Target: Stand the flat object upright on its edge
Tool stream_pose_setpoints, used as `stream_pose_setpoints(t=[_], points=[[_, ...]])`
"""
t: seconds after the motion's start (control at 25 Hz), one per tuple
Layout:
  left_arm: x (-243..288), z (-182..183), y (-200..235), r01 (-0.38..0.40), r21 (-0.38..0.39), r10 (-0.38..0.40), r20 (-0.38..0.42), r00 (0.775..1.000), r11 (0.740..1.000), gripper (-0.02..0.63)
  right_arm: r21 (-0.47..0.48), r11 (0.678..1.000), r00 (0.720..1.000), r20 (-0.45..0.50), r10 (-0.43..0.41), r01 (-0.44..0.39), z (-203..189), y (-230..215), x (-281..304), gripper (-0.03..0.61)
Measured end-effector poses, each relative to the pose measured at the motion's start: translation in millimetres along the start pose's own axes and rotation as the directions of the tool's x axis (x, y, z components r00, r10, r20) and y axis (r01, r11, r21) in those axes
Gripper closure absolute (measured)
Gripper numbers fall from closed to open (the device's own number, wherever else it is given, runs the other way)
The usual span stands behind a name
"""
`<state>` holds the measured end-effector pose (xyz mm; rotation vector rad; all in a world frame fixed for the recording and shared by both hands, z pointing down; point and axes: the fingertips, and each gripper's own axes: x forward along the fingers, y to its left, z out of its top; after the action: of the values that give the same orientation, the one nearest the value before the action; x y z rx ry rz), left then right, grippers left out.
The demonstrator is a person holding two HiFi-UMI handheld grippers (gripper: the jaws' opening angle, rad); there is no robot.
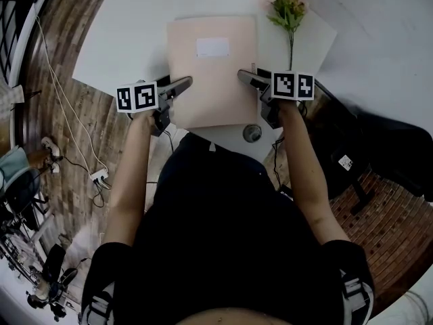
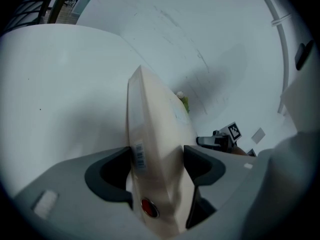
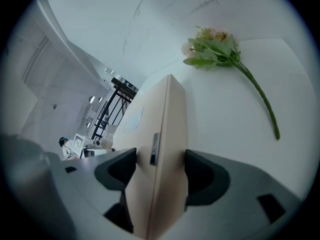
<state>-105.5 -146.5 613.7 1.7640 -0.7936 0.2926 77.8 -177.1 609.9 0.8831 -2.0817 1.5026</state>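
left tool (image 2: 159, 166), right tool (image 3: 160, 171): each clamped on beige file folder (image 1: 213, 73) side edge | I judge it light, stiff, slippery cover | best grip: near corners, both sides

Dim even light, soft shadows, fisheye warping, dark vignetted corners

White table (image 1: 128, 39) is carrying three things. Beige folder (image 1: 213, 73) is sitting mid-table, reaching toward the near edge; can't tell if it's fully flat. Flower (image 1: 287, 12) is lying just right of it, toward the far right corner. Small round grey disc (image 1: 252, 133) is sitting at the near edge.
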Motion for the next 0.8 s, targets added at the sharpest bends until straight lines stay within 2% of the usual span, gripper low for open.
stream_pose_setpoints(t=[0.2,0.44,0.56,0.68,0.8], points=[[-4,-2,-1,0.008,-0.012,-0.008,0.008,1.000,1.000,0.279,-0.007,1.000,1.000,0.002,-0.005,0.005,-2,4,-2,0.272],[-5,-1,-8,-0.010,-0.018,0.009,-0.034,0.999,1.000,0.281,-0.008,1.000,1.000,-0.019,-0.021,0.021,-1,8,-7,0.288],[-15,0,-16,-0.002,-0.005,0.002,-0.013,1.000,1.000,0.281,-0.030,0.999,1.000,-0.002,-0.017,0.017,-1,20,-16,0.290],[-25,8,-28,0.001,0.029,-0.001,0.022,1.000,1.000,0.281,-0.054,0.998,0.999,0.030,-0.012,0.014,5,32,-25,0.290],[-33,23,-40,-0.022,0.113,0.015,0.057,0.998,0.993,0.281,-0.088,0.996,0.998,0.062,-0.005,0.010,14,41,-35,0.291]])
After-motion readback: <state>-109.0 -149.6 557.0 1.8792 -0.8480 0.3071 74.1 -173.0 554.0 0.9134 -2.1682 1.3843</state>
